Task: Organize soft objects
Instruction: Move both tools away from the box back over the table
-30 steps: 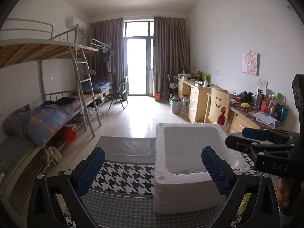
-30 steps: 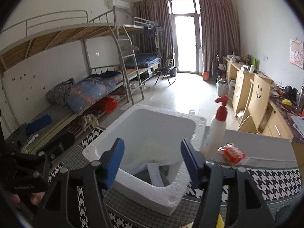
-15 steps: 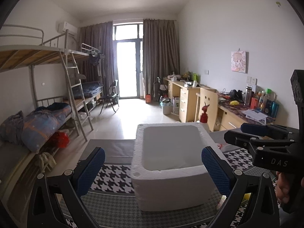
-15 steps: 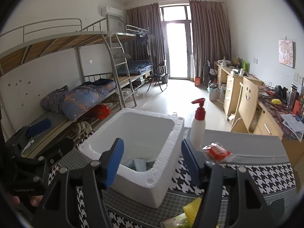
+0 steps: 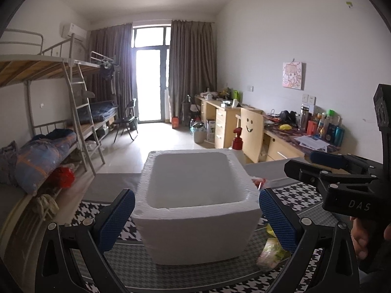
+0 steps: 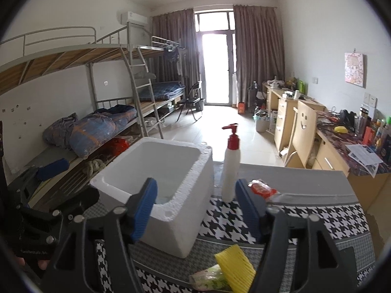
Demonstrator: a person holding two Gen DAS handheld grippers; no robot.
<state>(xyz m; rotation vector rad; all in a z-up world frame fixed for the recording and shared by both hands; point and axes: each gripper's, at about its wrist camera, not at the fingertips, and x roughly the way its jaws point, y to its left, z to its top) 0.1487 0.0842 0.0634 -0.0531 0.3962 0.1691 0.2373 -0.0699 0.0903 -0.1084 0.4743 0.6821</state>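
A white foam box [image 5: 195,205] stands on a houndstooth cloth; it also shows in the right wrist view [image 6: 158,190]. My left gripper [image 5: 195,219] is open and empty, with its blue pads on either side of the box's near wall. My right gripper [image 6: 195,210] is open and empty, above the box's near right corner. A yellow ribbed soft object [image 6: 235,266] and a green-patterned soft packet [image 6: 210,280] lie on the cloth below my right gripper. The packet shows right of the box in the left wrist view [image 5: 271,254]. What lies inside the box is mostly hidden.
A white pump bottle with a red top [image 6: 231,166] stands right of the box. A red-and-clear packet [image 6: 262,190] lies beside it. The table's grey far part [image 6: 293,178] ends at a far edge. Bunk beds [image 6: 97,122] stand left, desks [image 6: 305,122] right.
Both grippers have pulled back and lowered from over the box. The box now looks smaller and more side-on. The yellow object and green packet have come into the right wrist view.
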